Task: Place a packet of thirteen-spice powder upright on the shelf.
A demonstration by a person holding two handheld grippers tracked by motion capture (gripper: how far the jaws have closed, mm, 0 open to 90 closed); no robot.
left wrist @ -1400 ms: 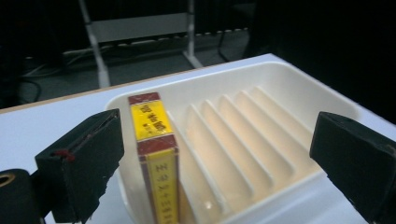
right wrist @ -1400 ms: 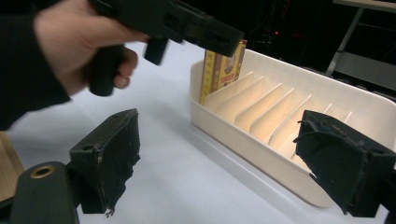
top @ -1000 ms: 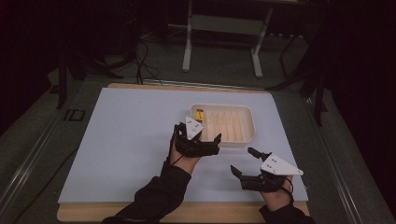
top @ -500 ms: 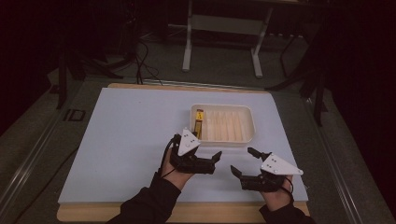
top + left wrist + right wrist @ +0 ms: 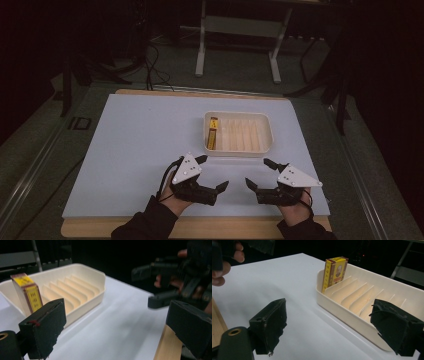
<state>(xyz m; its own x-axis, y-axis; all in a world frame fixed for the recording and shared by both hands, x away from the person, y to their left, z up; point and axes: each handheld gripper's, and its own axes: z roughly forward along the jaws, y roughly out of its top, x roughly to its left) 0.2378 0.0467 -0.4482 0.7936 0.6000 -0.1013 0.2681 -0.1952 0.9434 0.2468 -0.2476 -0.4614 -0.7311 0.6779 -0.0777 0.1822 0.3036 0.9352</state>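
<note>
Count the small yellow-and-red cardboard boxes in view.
1. The small yellow-and-red cardboard box stands on edge in the leftmost slot of the cream plastic slotted tray. The tray's other slots look empty; nothing seems hidden.

Left gripper (image 5: 212, 172) and right gripper (image 5: 260, 174): each is built of black blocks and carried in a hand; dark sleeves (image 5: 145, 225) are worn to the wrists. A grey three-cornered plate (image 5: 187, 168), dotted with small dark screws, is mounted on top of each. The jaws are faced with rough, frayed black pads (image 5: 270, 323). A brass-coloured ring (image 5: 234, 332) is set in the right gripper's body.
</note>
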